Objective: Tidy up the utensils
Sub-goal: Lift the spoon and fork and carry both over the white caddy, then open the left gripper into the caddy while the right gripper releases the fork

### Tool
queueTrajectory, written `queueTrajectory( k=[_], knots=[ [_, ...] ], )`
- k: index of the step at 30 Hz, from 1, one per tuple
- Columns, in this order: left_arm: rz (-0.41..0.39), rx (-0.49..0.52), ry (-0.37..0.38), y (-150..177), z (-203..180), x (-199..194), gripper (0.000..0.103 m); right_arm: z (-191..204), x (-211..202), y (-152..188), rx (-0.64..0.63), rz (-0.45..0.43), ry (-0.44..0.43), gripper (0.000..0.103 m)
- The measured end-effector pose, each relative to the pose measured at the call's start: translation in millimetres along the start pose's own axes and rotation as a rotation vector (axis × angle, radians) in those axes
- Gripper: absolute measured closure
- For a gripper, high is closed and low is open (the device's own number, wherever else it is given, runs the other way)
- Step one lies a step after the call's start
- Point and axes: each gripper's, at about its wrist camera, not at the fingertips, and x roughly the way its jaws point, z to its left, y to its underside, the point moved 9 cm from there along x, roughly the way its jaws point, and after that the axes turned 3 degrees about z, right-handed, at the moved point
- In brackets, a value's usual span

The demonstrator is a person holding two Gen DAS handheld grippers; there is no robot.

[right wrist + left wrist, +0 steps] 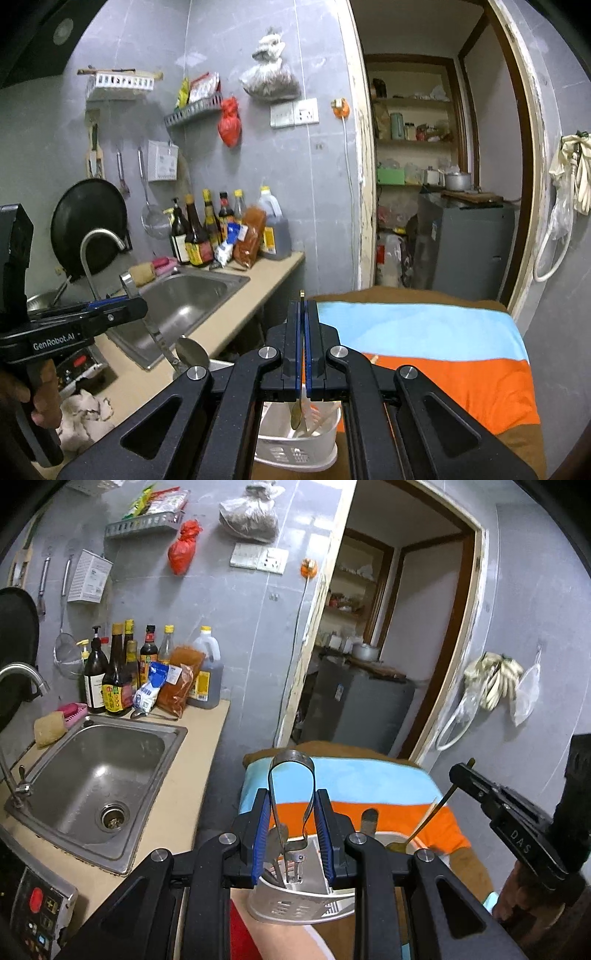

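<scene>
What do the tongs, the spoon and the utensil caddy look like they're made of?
Tongs: steel by the look, a thin bent strip with a mirror shine. Spoon: probably brass-toned metal, glossy gold colour; plated or solid, I can't tell. Caddy: likely white plastic, matte, with moulded slots.

Black hand-held gripper frames, blue-ribbed pads, silver pivot screws, white "GenRobot.AI" lettering.
</scene>
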Motion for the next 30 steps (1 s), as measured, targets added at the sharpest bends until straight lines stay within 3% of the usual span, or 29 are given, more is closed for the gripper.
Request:
queueTrajectory(
  k=[9,17,19,21,24,26,28,30],
  knots=[
    [0.048,0.036,-0.004,13.4,-7.7,18.3,0.08,-5.6,12.9,18.2,0.029,0.056,0.0,0.101],
    [0.086,0.0,0.033,18.0,-5.9,23.6,0.08,-11.2,18.9,27.5,0.069,0.096,-0.011,0.099],
    [0.084,-0.003,0.034,17.8,-5.1,22.8,0.078,-13.4,16.1,27.8,0.077,0.088,-0.011,0.089],
    [0.077,-0.003,0.043,16.6,-6.1,21.1,0.069,-16.0,10.9,25.7,0.09,0.066,-0.01,0.065],
    [0.057,-0.02,0.063,14.2,-7.6,16.7,0.053,-22.2,-0.2,19.0,0.102,0.026,0.009,0.064],
    [0.046,-0.031,0.072,12.2,-8.2,13.9,0.05,-29.3,-9.2,14.8,0.108,-0.001,0.04,0.062],
    [0.038,-0.027,0.062,10.8,-9.9,11.7,0.047,-40.4,-21.4,9.6,0.121,-0.038,0.08,0.051],
    [0.022,-0.024,0.057,8.5,-11.8,8.8,0.036,-50.0,-33.8,5.0,0.13,-0.072,0.107,0.039]
  ],
)
